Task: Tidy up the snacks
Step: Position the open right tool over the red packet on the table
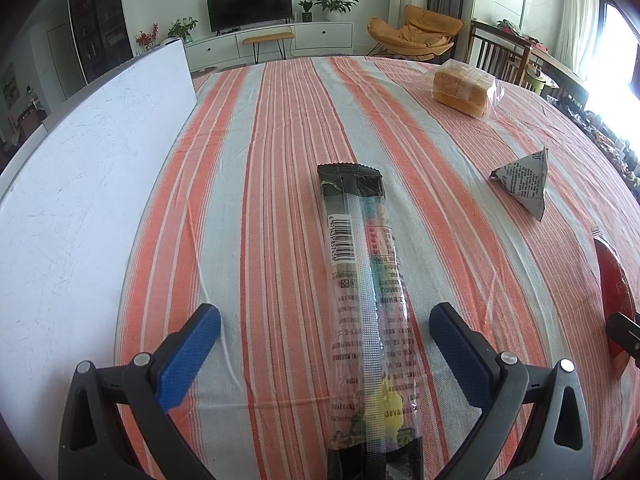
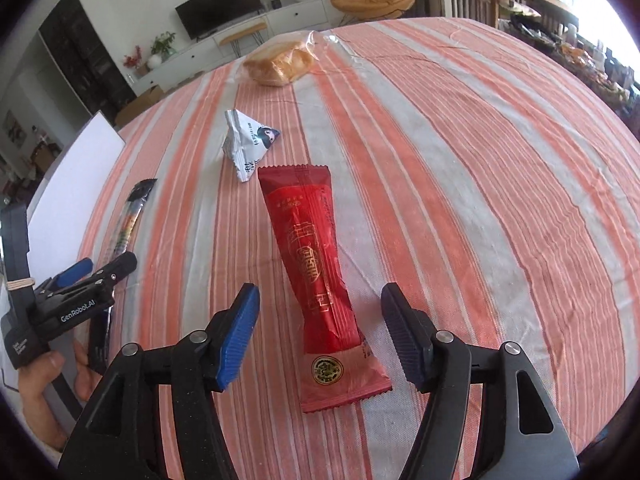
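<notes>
Both grippers stand wide open and we hold nothing in either. Our left gripper (image 1: 325, 338) has its blue pads (image 1: 188, 356) spread to either side of a long clear packet (image 1: 360, 304), which lies flat on the striped tablecloth (image 1: 280, 120) and runs lengthwise between the fingers without touching them. Our right gripper (image 2: 320, 334) is spread the same way around a red packet (image 2: 316, 276), with cloth showing between the wrapper and each pad. From the right wrist view we see the left gripper (image 2: 96, 272) low over the near end of the clear packet (image 2: 128, 220), with our left hand (image 2: 44, 388) wrapped round its handle.

Going by size, a white board (image 1: 80, 184) lies along the left side of the table. Near the far edge sits a bagged loaf of bread (image 1: 464, 88). Between the loaf and the red packet rests a small white pyramid-shaped pouch (image 2: 246, 144), just beyond the red packet's far end and apart from it.
</notes>
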Tool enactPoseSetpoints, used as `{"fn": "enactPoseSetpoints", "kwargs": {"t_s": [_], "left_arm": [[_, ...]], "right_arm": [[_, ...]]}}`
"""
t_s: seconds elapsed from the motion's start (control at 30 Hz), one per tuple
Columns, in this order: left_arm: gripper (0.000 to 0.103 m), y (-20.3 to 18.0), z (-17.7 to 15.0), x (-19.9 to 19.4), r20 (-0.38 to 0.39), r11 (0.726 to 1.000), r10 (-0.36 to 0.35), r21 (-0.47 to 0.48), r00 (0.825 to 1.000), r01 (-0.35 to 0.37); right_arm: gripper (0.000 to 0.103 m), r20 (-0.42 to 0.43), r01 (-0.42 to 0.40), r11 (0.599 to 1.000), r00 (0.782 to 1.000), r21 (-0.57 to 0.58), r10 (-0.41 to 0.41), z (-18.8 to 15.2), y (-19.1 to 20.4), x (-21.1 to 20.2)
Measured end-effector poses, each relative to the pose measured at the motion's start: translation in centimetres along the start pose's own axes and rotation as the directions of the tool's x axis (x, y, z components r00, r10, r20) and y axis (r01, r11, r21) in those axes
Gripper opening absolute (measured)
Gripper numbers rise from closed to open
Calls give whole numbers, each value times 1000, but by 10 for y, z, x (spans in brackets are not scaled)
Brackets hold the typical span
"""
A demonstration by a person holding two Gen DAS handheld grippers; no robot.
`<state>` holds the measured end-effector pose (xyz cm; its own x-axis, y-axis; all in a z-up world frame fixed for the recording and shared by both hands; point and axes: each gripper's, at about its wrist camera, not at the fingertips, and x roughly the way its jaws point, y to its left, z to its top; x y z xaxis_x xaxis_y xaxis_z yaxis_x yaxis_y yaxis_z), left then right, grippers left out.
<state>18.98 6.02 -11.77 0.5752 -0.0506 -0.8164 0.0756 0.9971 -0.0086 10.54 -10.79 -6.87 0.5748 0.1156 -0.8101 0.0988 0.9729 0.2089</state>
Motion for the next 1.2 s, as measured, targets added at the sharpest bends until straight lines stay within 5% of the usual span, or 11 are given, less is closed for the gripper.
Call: {"fn": "enactPoseSetpoints", "kwargs": {"t_s": [0.2, 0.4, 1.2], "left_arm": [[103, 0, 0, 0, 0, 1000, 0, 0, 1000, 0], [103, 0, 0, 0, 0, 1000, 0, 0, 1000, 0], [103, 0, -1, -1, 1, 1000, 0, 0, 1000, 0]], "right_arm": [[75, 61, 20, 1000, 998, -23, -19, -9, 7, 2], [83, 54, 162, 972, 986, -168, -155, -17, 35, 13], [88, 44, 160, 974, 987, -162, -154, -21, 31, 11]]}}
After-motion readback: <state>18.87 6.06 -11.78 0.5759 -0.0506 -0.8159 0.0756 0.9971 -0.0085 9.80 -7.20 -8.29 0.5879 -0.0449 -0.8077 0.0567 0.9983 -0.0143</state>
